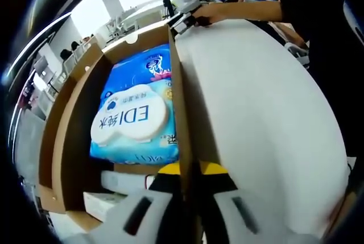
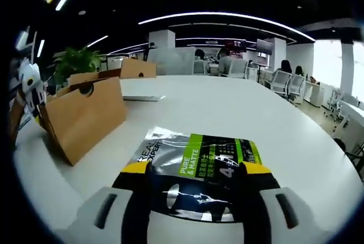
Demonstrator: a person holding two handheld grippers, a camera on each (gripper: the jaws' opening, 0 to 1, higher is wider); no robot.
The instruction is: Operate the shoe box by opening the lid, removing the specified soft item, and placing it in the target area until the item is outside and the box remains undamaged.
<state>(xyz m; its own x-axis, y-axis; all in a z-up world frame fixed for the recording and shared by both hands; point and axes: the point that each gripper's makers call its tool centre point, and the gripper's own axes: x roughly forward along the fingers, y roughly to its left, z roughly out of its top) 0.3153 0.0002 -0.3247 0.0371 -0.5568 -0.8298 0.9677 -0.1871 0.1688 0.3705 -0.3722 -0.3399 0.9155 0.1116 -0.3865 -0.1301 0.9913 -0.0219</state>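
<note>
Left gripper view: our left gripper (image 1: 190,190) has its jaws clamped on the wall of the open shoe box (image 1: 181,113); inside lies a blue wipes pack (image 1: 136,116) reading "EDI". Right gripper view: our right gripper (image 2: 196,184) grips a black-green pack (image 2: 196,161) labelled "PURE & MATTE" on the white tabletop (image 2: 239,113).

Shoe box (image 1: 74,141) stood open on the worktop (image 1: 267,119), wipes pack (image 1: 136,113) lying inside it. Left gripper (image 1: 190,198) jaws straddled the box's near wall. A second pack (image 2: 196,170) lay on the worktop between the right gripper (image 2: 193,193) jaws, the box to its left.
</note>
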